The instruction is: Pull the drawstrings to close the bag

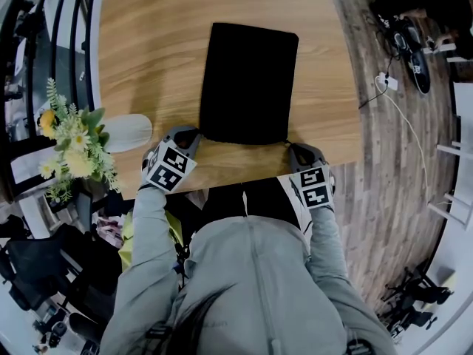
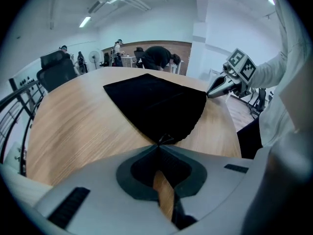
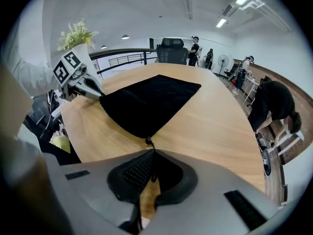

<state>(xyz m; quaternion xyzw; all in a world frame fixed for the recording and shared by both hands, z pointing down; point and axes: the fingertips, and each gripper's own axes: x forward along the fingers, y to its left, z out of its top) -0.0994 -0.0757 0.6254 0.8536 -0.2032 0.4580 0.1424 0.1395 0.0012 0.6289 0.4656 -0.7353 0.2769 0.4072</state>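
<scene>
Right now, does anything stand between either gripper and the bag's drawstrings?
Nothing visible does. The left gripper is shut on the left drawstring, the right gripper on the right drawstring, both at near corners of the black bag.

Your tabletop [image 1: 148,50] is a light, wood-grain slab with a rounded near edge. One thing plainly lies on it: a black, rectangular fabric bag [image 1: 247,80]. It is flat, with its long side pointing away from you and its gathered near end just inside the near edge. A thin black cord, the right drawstring [image 3: 148,142], leaves the bag's right near corner. The left drawstring [image 2: 166,139] shows at the left near corner. At the left rim is a pale, rounded oval object [image 1: 126,132], beside a bunch of yellow and white flowers [image 1: 74,146]. Whether it rests on the wood is unclear.
</scene>
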